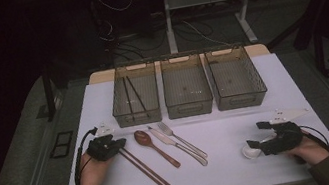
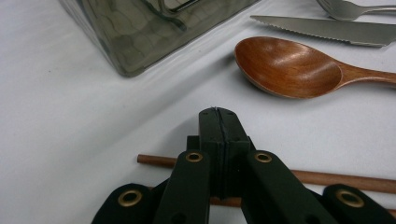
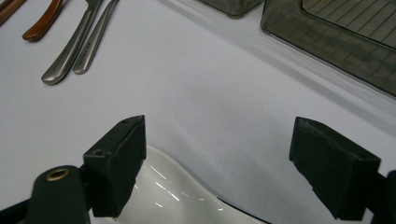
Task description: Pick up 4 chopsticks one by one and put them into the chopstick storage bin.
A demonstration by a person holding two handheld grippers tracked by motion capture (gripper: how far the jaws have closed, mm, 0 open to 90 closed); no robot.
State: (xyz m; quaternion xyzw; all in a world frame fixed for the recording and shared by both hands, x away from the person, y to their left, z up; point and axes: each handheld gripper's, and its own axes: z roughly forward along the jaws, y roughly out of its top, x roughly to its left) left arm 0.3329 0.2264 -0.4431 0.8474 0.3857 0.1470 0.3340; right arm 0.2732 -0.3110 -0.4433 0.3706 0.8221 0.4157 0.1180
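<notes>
White desk point(image 1: 103, 102), dark room. Left tongs point(image 2: 218, 140) are pressed shut with nothing between them, over the chopsticks point(image 1: 145, 169) at lower left. Right tongs point(image 3: 233, 163) gape wide above the white dish point(image 1: 251, 149), lower right. I'd straddle its rim squarely before squeezing, since glazed stuff probably slips.

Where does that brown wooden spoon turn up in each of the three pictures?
High view: the wooden spoon lies left of centre, between chopsticks and knife.
Left gripper view: its bowl is upper right.
Right gripper view: its handle end is top left.
Shared landmark: the knife beside it.
</notes>
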